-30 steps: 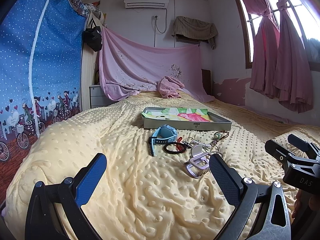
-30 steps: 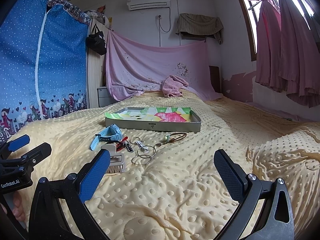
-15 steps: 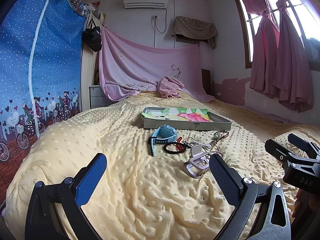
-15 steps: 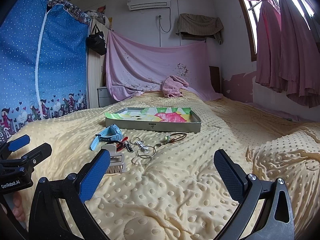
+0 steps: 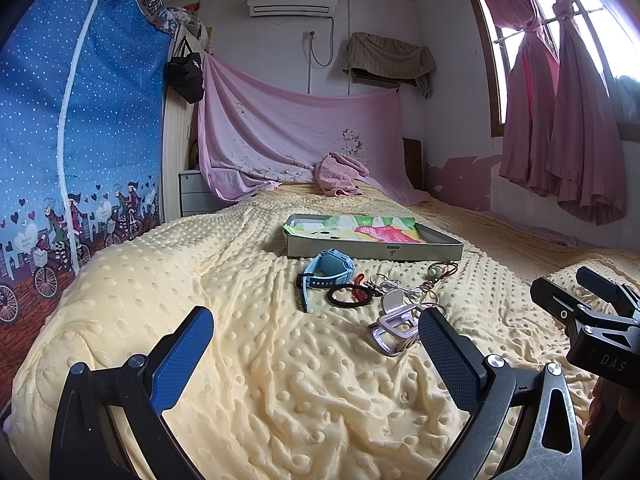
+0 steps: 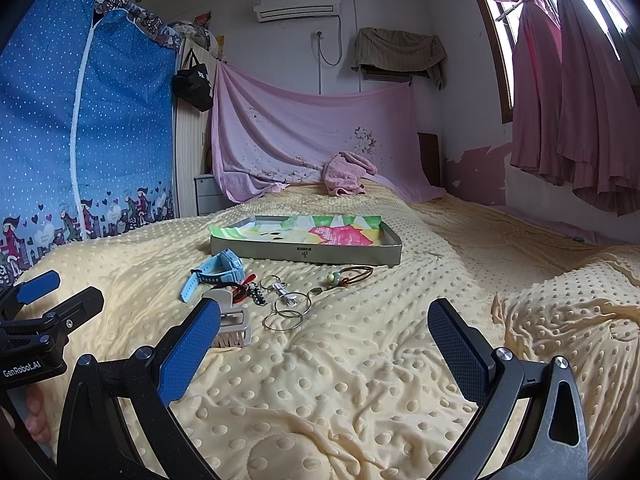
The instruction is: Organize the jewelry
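Jewelry point(image 6: 280, 300) lies on the yellow dotted blanket point(image 6: 360, 360) (pink curtains point(image 6: 560, 120) beyond).

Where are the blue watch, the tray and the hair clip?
Watch point(image 5: 332, 266): left wrist view, on its face.
Tray point(image 6: 304, 255): right wrist view, on its near wall.
Hair clip point(image 5: 394, 330): left wrist view, on its clear body.

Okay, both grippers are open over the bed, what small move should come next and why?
Probably ease the right gripper forward and down toward the metal rings. Both grippers are open and empty, all the jewelry lies loose on the blanket short of the tray, and the rings sit nearest ahead of its fingers.
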{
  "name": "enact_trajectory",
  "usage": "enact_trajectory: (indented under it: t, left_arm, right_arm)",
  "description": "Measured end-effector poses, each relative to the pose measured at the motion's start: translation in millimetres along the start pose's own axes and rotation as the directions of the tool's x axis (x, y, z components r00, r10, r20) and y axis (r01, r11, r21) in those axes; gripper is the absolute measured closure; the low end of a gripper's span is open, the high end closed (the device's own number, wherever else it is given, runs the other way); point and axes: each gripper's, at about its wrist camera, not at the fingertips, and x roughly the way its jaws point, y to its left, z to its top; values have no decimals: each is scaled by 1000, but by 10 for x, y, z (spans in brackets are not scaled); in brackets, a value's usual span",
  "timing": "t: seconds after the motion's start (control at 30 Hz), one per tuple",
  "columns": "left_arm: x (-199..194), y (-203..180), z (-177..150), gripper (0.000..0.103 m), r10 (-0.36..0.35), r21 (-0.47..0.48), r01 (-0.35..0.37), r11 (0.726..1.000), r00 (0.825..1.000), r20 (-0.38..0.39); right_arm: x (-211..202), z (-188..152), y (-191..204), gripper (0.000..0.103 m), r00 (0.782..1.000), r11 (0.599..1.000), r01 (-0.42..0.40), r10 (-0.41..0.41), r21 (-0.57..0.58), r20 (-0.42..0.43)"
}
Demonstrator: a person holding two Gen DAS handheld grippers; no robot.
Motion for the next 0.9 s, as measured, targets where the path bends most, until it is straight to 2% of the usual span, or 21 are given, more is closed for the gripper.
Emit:
enact_trajectory:
  t: [0.9]
  left_arm:
    - [-28,-12,14,0,-17,-6,17,1000,1000,-9]
  right_arm:
    - [-15,52,-41,1,1000,1000,1,-1,20,12]
